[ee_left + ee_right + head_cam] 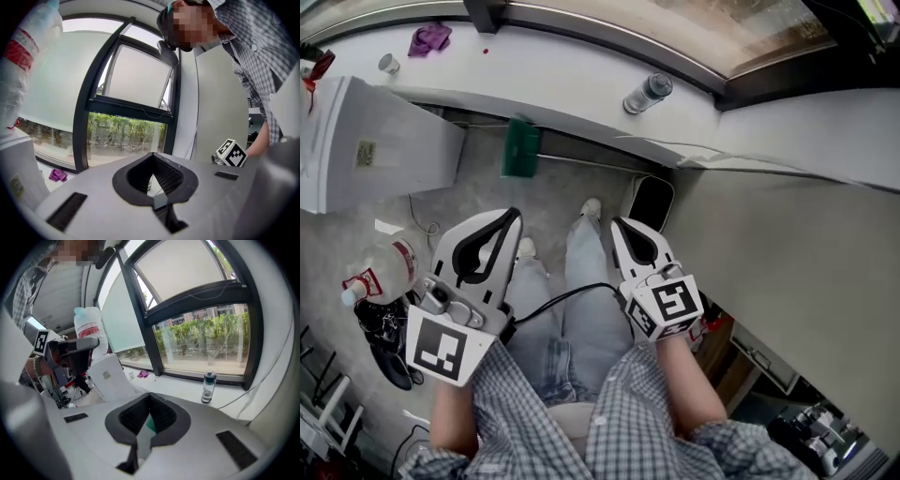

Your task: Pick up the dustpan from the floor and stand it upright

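The green dustpan [521, 148] lies on the grey floor just under the windowsill, ahead of both grippers. In the right gripper view a sliver of the dustpan [150, 423] shows through the gap behind the jaw tips. My left gripper [512, 217] is held over the person's left leg, its jaws together and empty; the left gripper [151, 155] points at the window. My right gripper [617, 225] is beside it over the right leg, also shut with nothing in it, and the right gripper [149, 395] faces the sill. Both are well short of the dustpan.
A water bottle [648, 93], a purple cloth [429, 38] and a small cup [388, 64] sit on the white windowsill [581, 75]. A white cabinet [366, 145] and a large water jug [382, 274] stand at the left. A black-and-white flat object [652, 203] lies by the right wall.
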A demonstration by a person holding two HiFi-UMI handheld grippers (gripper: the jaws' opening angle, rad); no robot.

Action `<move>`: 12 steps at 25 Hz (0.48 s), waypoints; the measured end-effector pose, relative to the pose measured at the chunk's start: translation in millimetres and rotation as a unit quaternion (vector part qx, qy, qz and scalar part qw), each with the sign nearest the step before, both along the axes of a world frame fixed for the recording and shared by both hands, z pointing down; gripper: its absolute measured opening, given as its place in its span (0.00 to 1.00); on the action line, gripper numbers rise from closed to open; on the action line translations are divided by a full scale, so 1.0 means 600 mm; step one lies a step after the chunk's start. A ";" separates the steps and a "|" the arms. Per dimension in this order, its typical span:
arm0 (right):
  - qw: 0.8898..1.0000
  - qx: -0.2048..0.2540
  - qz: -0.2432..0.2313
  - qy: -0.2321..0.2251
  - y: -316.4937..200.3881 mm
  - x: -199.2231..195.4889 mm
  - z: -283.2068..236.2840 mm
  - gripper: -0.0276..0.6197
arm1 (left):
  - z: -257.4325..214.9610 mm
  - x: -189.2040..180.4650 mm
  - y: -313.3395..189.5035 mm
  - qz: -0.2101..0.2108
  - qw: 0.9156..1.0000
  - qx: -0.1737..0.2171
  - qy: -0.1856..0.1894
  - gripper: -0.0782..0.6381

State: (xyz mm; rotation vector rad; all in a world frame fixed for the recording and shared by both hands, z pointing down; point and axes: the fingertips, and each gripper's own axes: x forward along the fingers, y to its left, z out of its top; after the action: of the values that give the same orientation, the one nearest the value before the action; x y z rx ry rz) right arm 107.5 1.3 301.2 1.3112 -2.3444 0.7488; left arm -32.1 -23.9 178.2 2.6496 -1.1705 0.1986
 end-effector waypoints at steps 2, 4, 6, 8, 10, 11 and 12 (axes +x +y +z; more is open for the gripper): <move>1.000 -0.016 0.010 -0.006 -0.019 0.018 0.035 0.05 | 0.023 0.017 -0.010 0.006 1.000 -0.008 -0.004 0.12; 1.000 -0.026 0.009 -0.009 -0.033 0.032 0.067 0.05 | 0.051 0.031 -0.018 0.004 1.000 -0.022 -0.005 0.12; 0.999 -0.032 -0.005 -0.005 -0.042 0.040 0.101 0.05 | 0.085 0.045 -0.021 0.002 0.999 -0.037 -0.015 0.12; 0.999 -0.037 -0.013 0.003 -0.052 0.051 0.136 0.05 | 0.120 0.064 -0.023 0.015 0.998 -0.050 -0.028 0.12; 0.999 -0.046 -0.009 0.004 -0.059 0.058 0.176 0.05 | 0.154 0.076 -0.025 0.031 0.997 -0.064 -0.043 0.12; 0.999 -0.054 -0.007 -0.001 -0.063 0.057 0.197 0.05 | 0.166 0.078 -0.027 0.036 0.996 -0.066 -0.051 0.12; 0.998 -0.063 -0.004 -0.007 -0.068 0.057 0.218 0.05 | 0.175 0.082 -0.032 0.038 0.996 -0.065 -0.055 0.12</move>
State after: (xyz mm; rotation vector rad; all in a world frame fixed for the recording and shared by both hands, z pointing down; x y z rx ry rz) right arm 141.6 -39.6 431.8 1.2458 -2.2727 0.8899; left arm 17.3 -43.2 283.5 2.5997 -1.0505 0.4247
